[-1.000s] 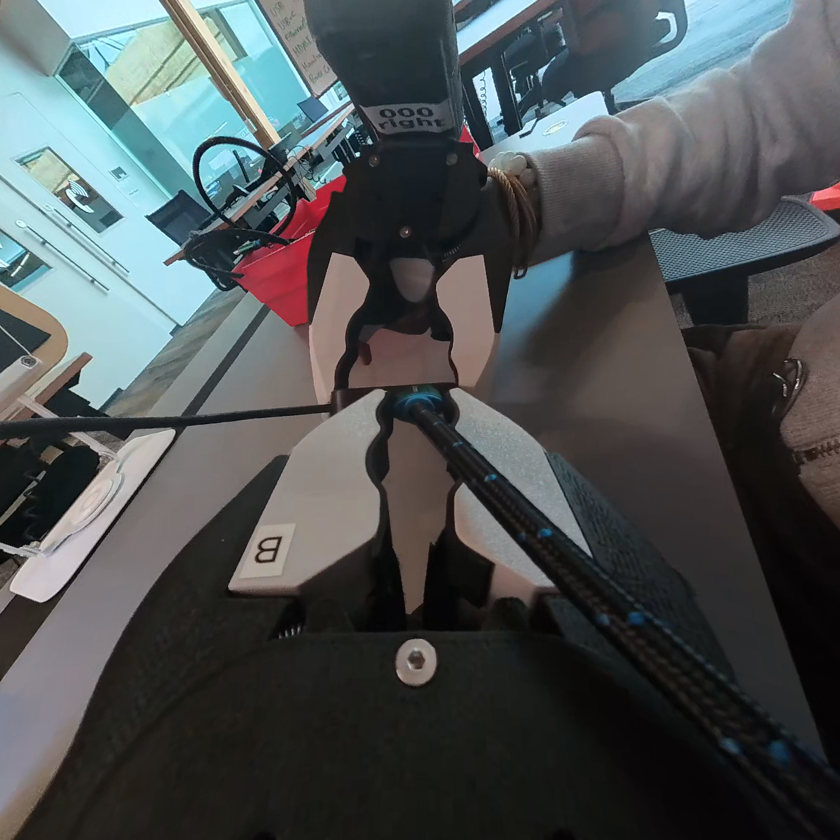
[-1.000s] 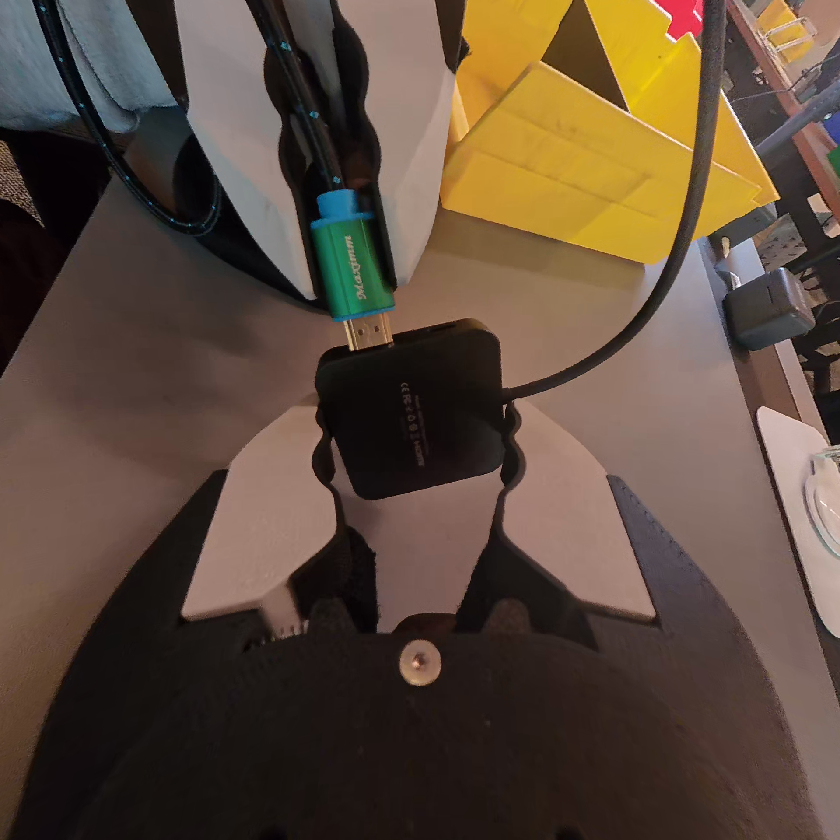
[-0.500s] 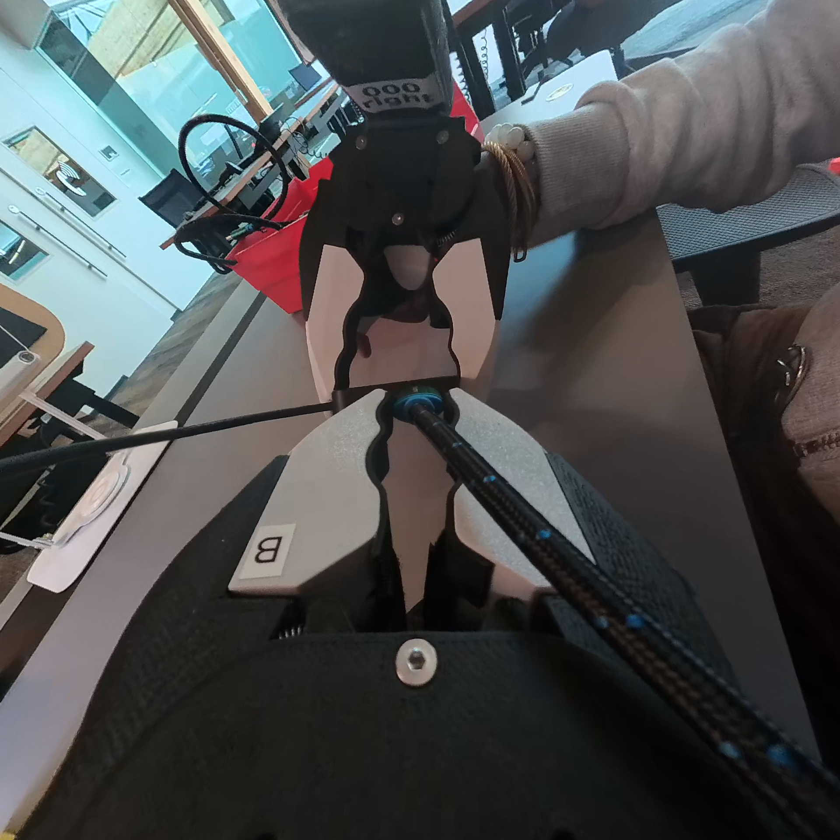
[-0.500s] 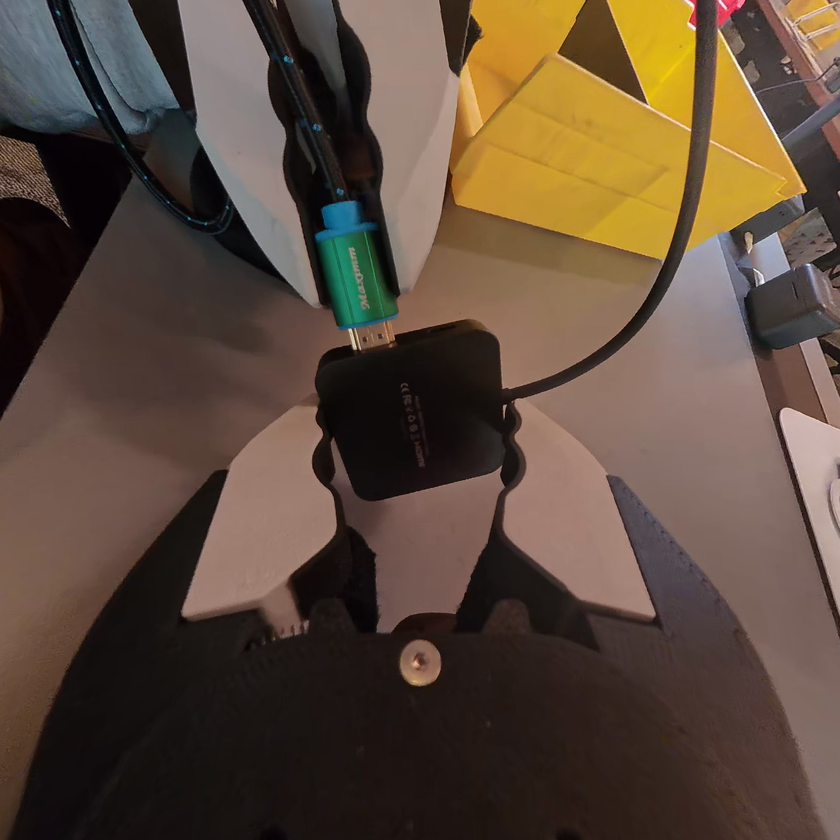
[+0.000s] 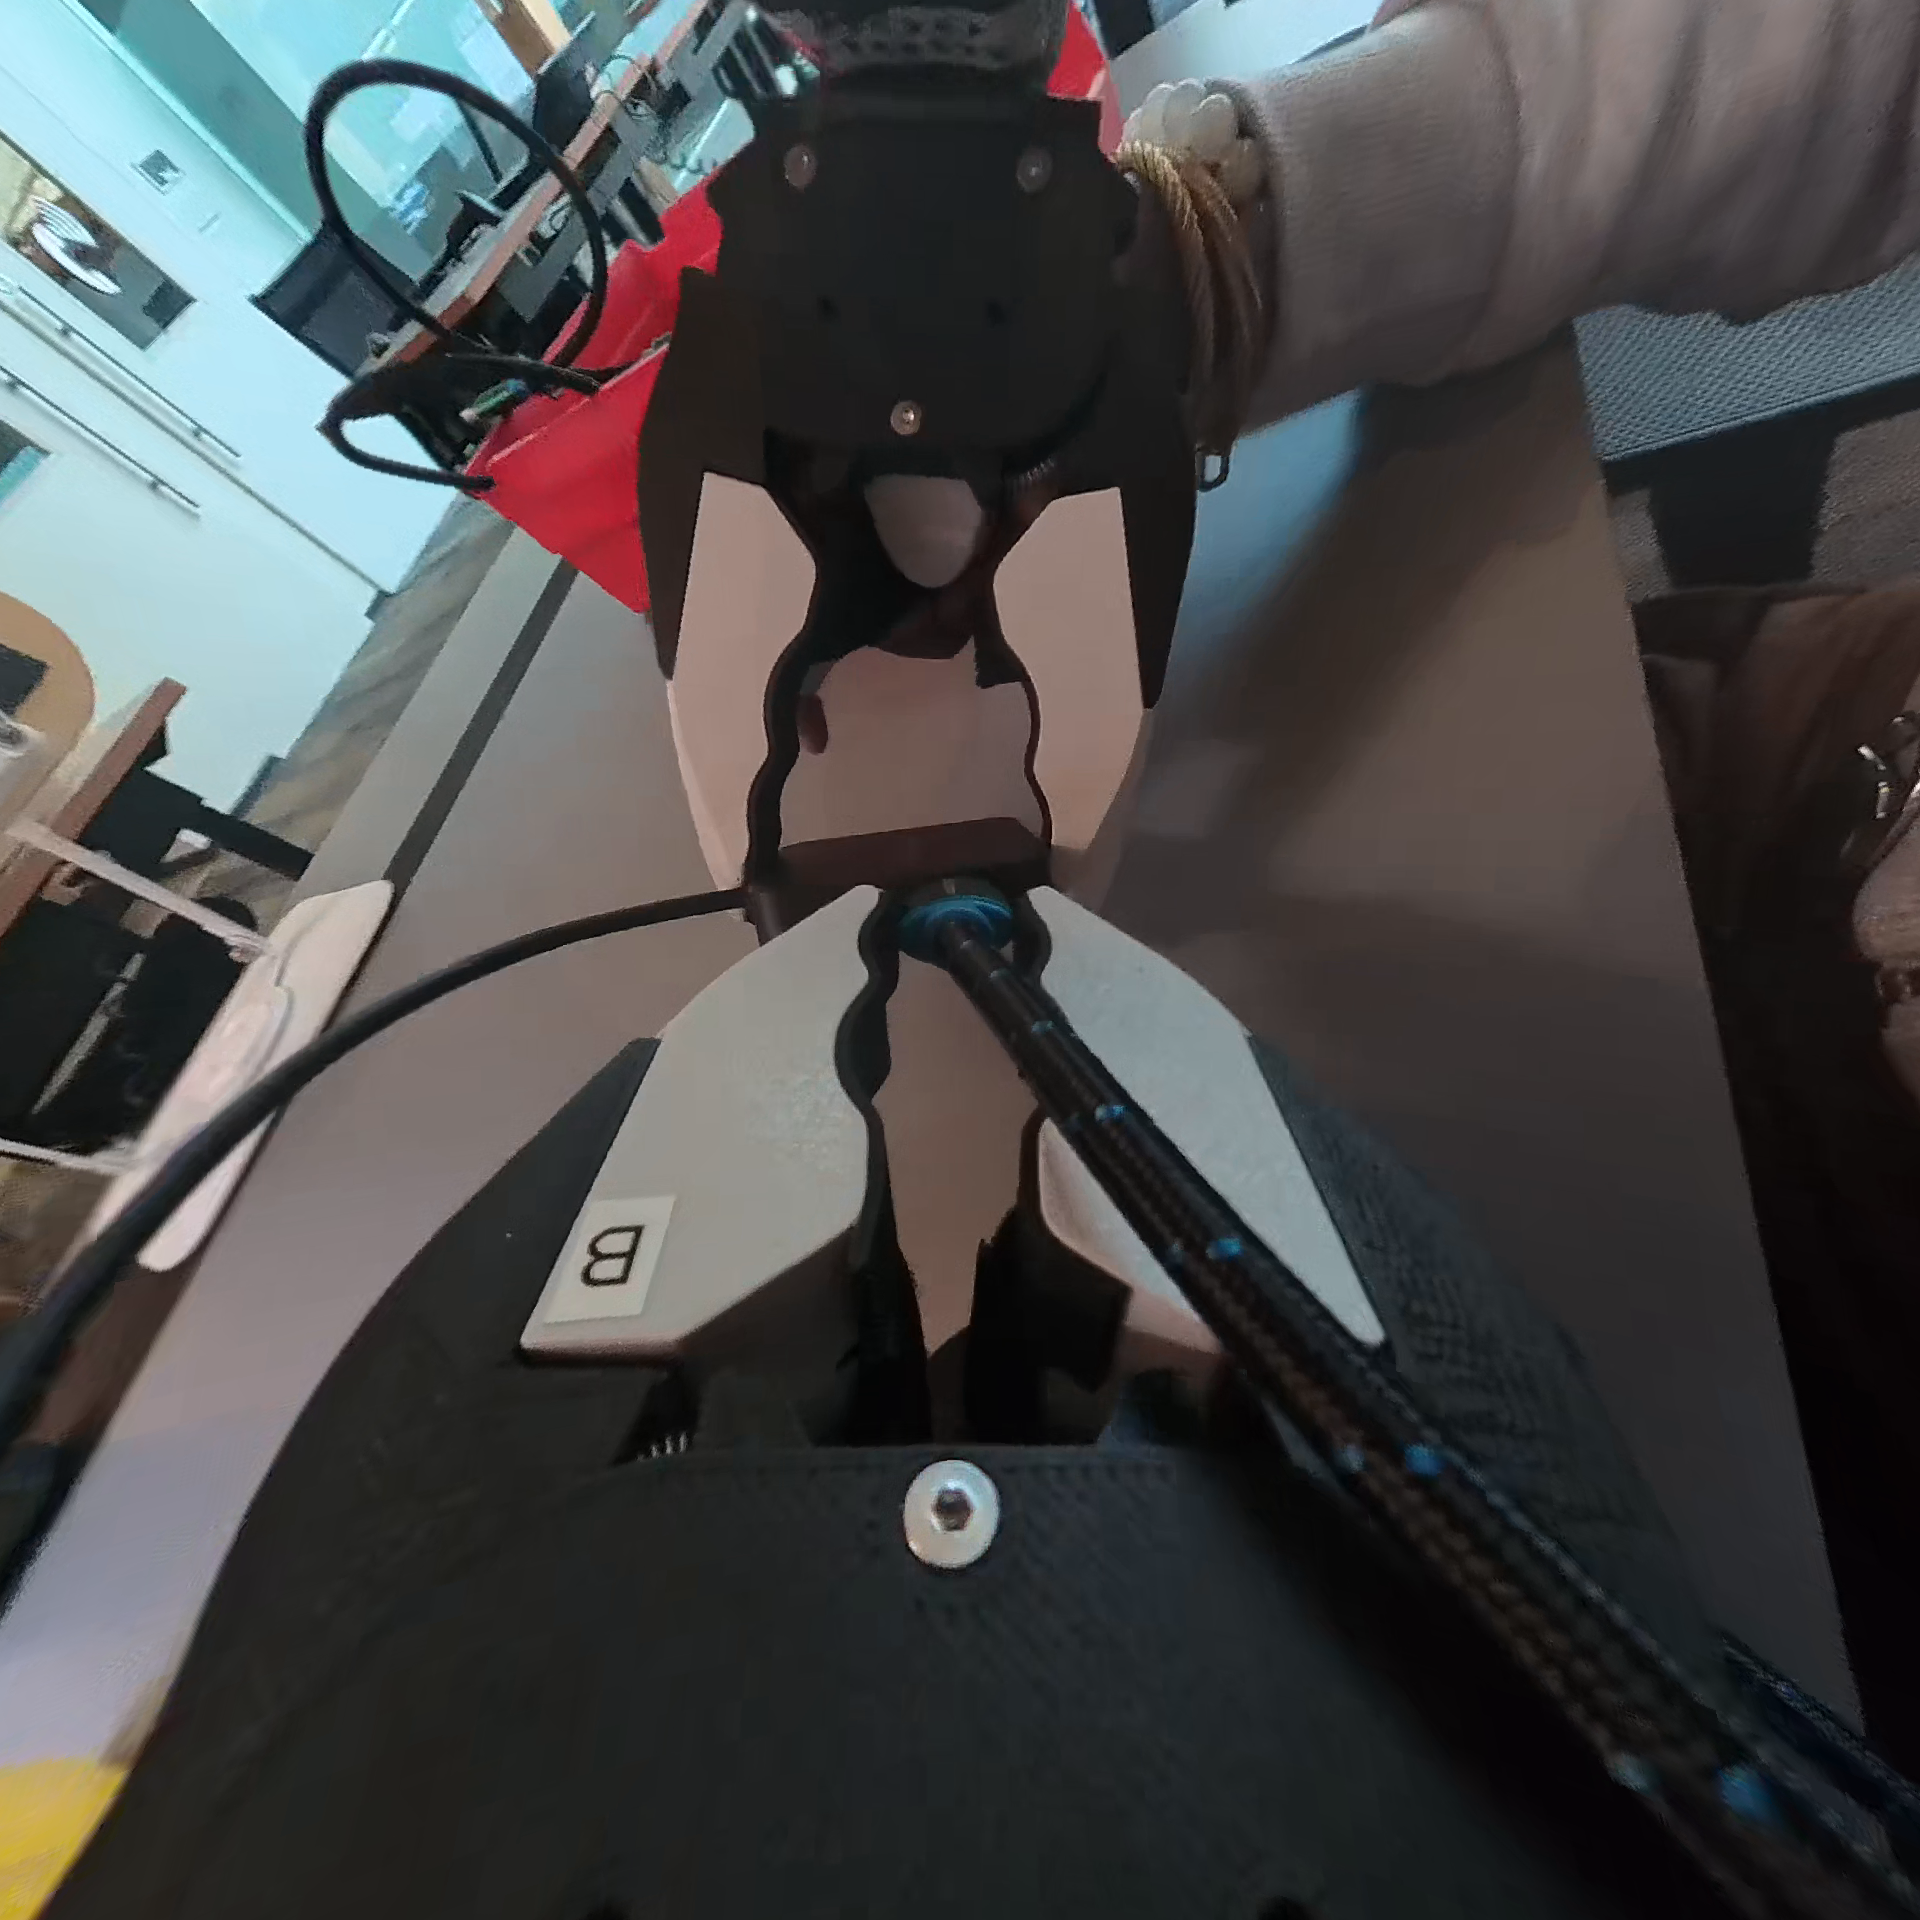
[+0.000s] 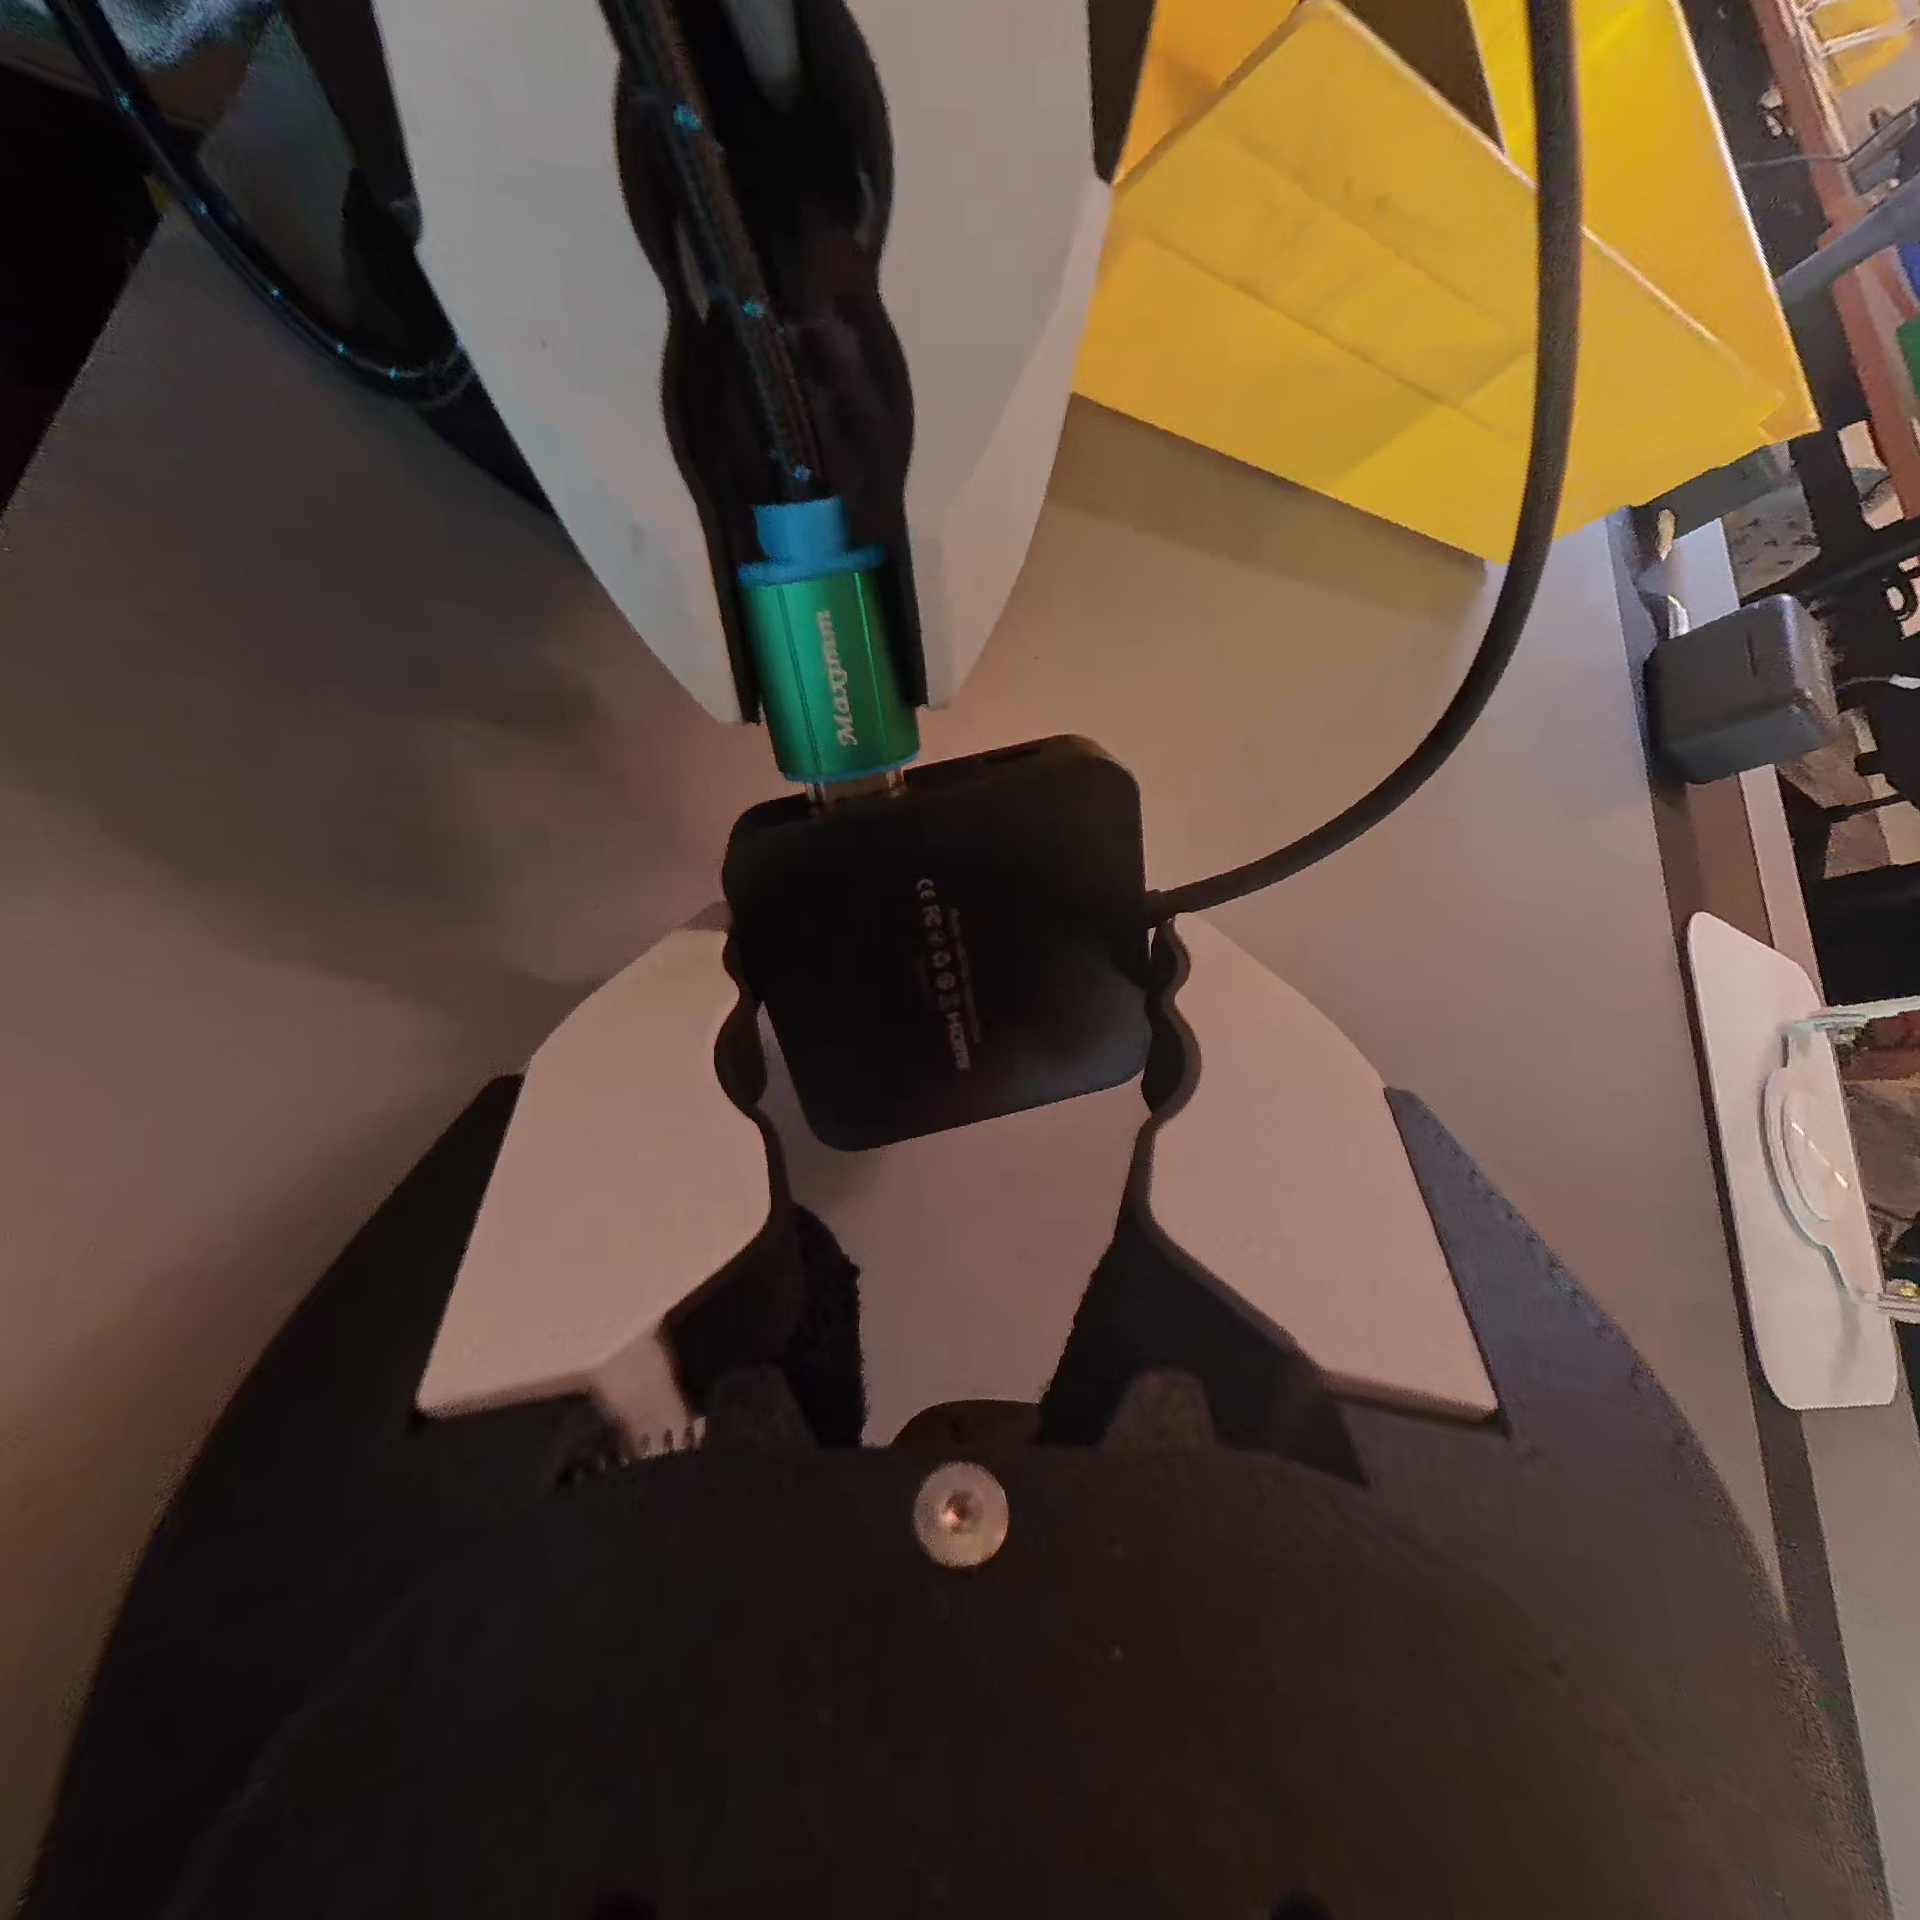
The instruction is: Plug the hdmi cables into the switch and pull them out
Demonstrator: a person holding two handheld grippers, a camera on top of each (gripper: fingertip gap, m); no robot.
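My right gripper (image 6: 945, 951) is shut on a small black HDMI switch (image 6: 997, 831) and holds its two sides just above the grey table (image 6: 312, 831). My left gripper (image 6: 831, 717) faces it from the far side, shut on a green HDMI plug (image 6: 831, 675) with a blue collar. The plug's metal tip sits in the switch's left port, with only a thin strip of metal showing. In the left wrist view my left gripper (image 5: 951, 904) clamps the blue collar, and the braided cable (image 5: 1143, 1153) trails back to the right. The right gripper (image 5: 904, 862) and switch (image 5: 914, 847) are just beyond.
The switch's own black cable (image 6: 1455, 727) arcs up and away to the right. Yellow bins (image 6: 1403, 343) stand behind the left gripper. A white pad with a clear dome (image 6: 1787, 1143) and a black block (image 6: 1745, 686) lie at the table's right edge. A red bin (image 5: 592, 457) stands behind the right gripper.
The left gripper has pushed the green plug deeper into the switch; much less of the metal tip shows. The two grippers stand closer together.
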